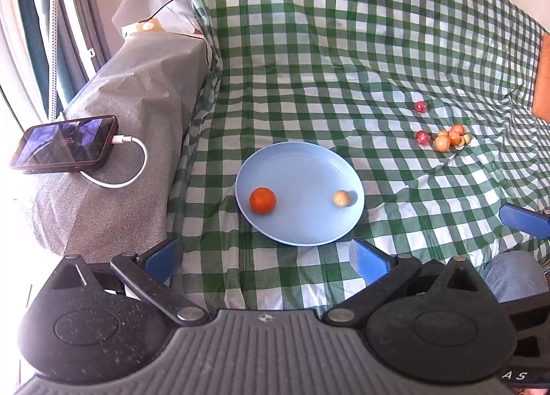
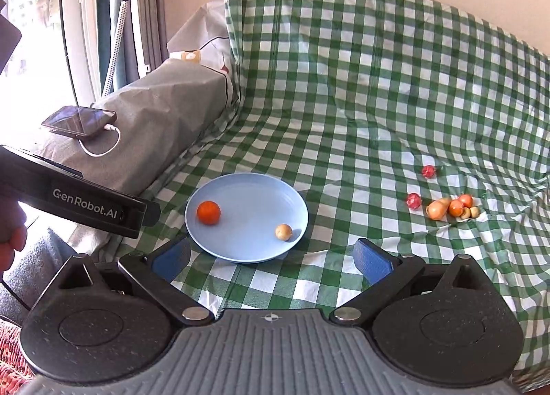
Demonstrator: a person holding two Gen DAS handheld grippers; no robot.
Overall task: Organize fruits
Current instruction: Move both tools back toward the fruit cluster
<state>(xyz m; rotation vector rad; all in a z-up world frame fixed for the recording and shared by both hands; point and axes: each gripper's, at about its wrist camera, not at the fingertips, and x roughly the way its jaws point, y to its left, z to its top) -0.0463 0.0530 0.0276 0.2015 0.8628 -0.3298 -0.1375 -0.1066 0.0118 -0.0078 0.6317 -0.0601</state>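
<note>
A light blue plate (image 1: 309, 168) lies on the green checked cloth and holds an orange fruit (image 1: 262, 200) and a small tan fruit (image 1: 341, 198). It also shows in the right wrist view (image 2: 254, 195), with the orange fruit (image 2: 208, 212) and tan fruit (image 2: 283, 232). Right of it lie two small red fruits (image 1: 420, 106) (image 1: 422, 137) and a cluster of orange and yellow fruits (image 1: 451, 139), also seen in the right wrist view (image 2: 453, 207). My left gripper (image 1: 266, 259) is open and empty before the plate. My right gripper (image 2: 271, 262) is open and empty, just short of the plate's near rim.
A phone (image 1: 65, 144) on a white charging cable rests on the grey sofa arm (image 1: 137, 113) at left. The checked cloth (image 1: 343, 34) drapes up the backrest. An orange cushion (image 1: 543, 78) is at the far right. The left gripper's body (image 2: 79, 202) shows at left in the right wrist view.
</note>
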